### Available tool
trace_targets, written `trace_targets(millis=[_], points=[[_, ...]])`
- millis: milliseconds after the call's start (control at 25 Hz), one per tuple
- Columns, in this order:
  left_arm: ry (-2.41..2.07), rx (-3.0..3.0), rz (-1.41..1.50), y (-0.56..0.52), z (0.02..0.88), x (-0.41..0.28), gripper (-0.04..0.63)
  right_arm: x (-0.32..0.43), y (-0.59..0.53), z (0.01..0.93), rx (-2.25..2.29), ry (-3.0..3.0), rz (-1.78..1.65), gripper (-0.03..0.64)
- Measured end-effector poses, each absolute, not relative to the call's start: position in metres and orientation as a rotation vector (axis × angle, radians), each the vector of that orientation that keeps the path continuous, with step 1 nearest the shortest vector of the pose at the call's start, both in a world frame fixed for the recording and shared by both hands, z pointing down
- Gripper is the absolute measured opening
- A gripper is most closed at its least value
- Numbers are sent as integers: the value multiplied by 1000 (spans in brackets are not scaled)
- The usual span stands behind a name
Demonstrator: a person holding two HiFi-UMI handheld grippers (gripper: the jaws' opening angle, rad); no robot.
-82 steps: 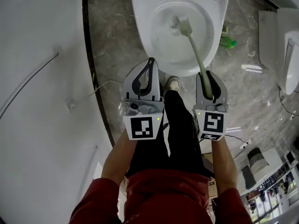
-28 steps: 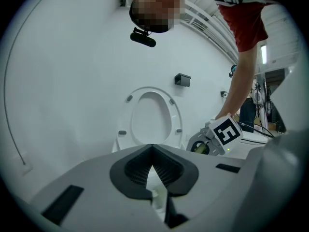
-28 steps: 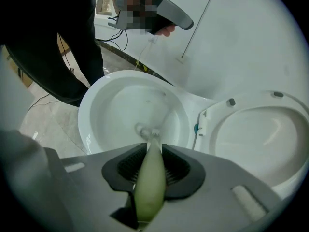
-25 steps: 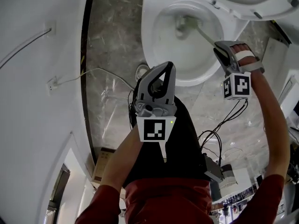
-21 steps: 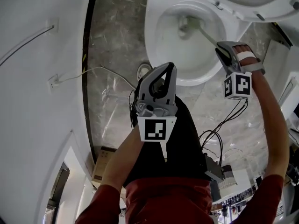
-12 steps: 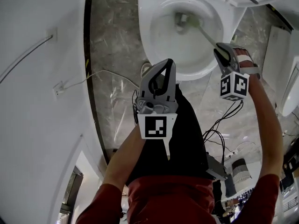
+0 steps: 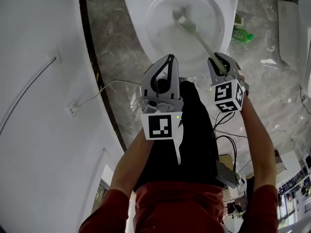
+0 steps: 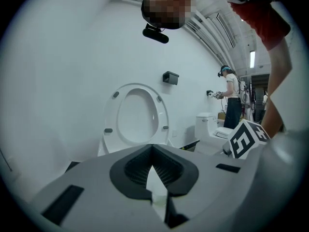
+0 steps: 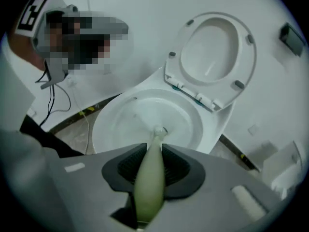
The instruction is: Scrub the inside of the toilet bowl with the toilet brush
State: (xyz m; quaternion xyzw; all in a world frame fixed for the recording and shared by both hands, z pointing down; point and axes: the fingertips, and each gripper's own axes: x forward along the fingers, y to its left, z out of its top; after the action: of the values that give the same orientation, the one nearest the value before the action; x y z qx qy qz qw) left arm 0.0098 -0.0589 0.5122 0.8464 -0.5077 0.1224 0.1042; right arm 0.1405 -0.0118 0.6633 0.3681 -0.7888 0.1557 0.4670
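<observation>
The brush (image 7: 194,33) stands slanted inside the bowl (image 7: 228,18). Its head lies low in the basin, toward the far side near the drain, and its pale green handle rises over the near right rim. The right claw (image 7: 217,62) is clamped on the upper end of this handle. In the right gripper view the handle runs straight out between the two dark pads, so the claw points along the brush, and I think this grip lets it press the bristles on the wall of the bowl. The seat (image 9: 212,52) is raised, which leaves the basin free for scrubbing. The left claw (image 7: 167,59) has its jaws together on nothing and hangs over the floor before the near rim, probably because one claw is enough here. A green bottle (image 7: 241,34) lies on the floor just beside the bowl's right side, apart from the brush.
</observation>
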Motion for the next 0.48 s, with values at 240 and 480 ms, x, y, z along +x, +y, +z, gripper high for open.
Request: trace_targets(millis=[240,480], points=[[-1453,2533,382,-63,516,-1,5,115,3,671,1262,-1867,872,110],[-1409,2551,387,-71,518,-9,5,79,-1,682,1666,-1629,1595,110]])
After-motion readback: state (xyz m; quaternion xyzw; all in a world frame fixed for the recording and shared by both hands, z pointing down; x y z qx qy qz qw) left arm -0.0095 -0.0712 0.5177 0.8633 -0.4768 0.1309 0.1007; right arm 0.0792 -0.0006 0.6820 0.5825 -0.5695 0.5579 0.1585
